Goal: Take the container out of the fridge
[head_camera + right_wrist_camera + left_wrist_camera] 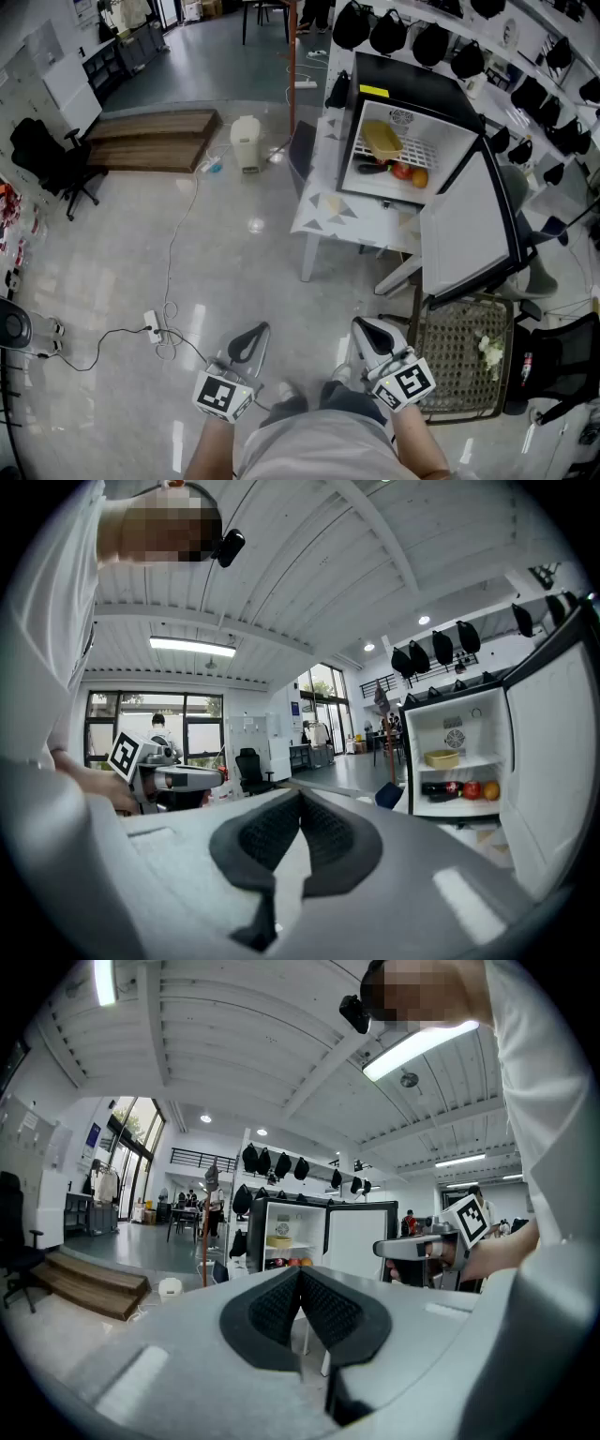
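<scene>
Standing well back from the fridge [412,80] – both grippers low, close to the person's body. Left gripper [249,333] has its jaws clenched, pads meeting, nothing between them. Right gripper [367,328] is the same: jaws pressed together, empty.

The yellow container [382,139] sits on the fridge's upper wire shelf, well apart from both grippers. On the shelf below it are a dark bottle [372,169], a red fruit [402,171] and an orange fruit [419,177].

The fridge door [469,230] is swung wide open to the right, its free edge pointing toward the person. The fridge stands on a white table [323,211] with triangle patches. A woven chair [459,361] sits just beside the right gripper, under the door's edge.

Bare floor lies between the grippers and the table – a cable with a power strip [152,328] is off to the left. Farther left are a wooden platform [150,141], a white bin [247,142] and a black office chair [47,159]. Black bags [412,37] hang on the wall behind the fridge.
</scene>
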